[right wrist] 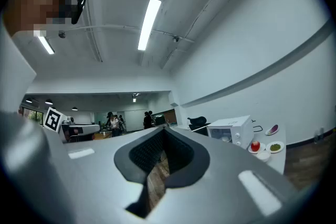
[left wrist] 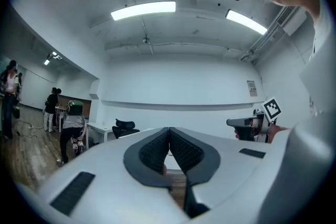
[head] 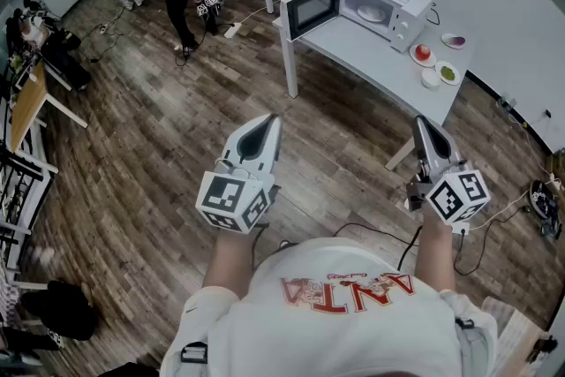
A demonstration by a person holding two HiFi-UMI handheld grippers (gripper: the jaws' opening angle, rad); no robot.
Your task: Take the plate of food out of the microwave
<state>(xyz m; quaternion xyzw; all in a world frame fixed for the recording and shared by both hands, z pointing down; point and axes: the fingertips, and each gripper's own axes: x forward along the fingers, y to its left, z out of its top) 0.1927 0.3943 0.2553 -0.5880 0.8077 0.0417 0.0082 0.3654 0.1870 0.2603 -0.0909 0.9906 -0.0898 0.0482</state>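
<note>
Head view: the person stands well back from the worktop [head: 380, 62]. The microwave [head: 397, 0] sits on it with its door [head: 311, 7] swung open. The plate [head: 371, 12] is inside, so the reach seems not yet begun. The left gripper [head: 272, 123] and right gripper [head: 422, 124] point level ahead of the chest, probably just being carried.

Left gripper view: jaws pressed together, nothing between them.

Right gripper view: jaws closed and empty, with the microwave well ahead to the right.

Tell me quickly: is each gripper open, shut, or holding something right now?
Left gripper: shut, holding nothing.
Right gripper: shut, holding nothing.
</note>
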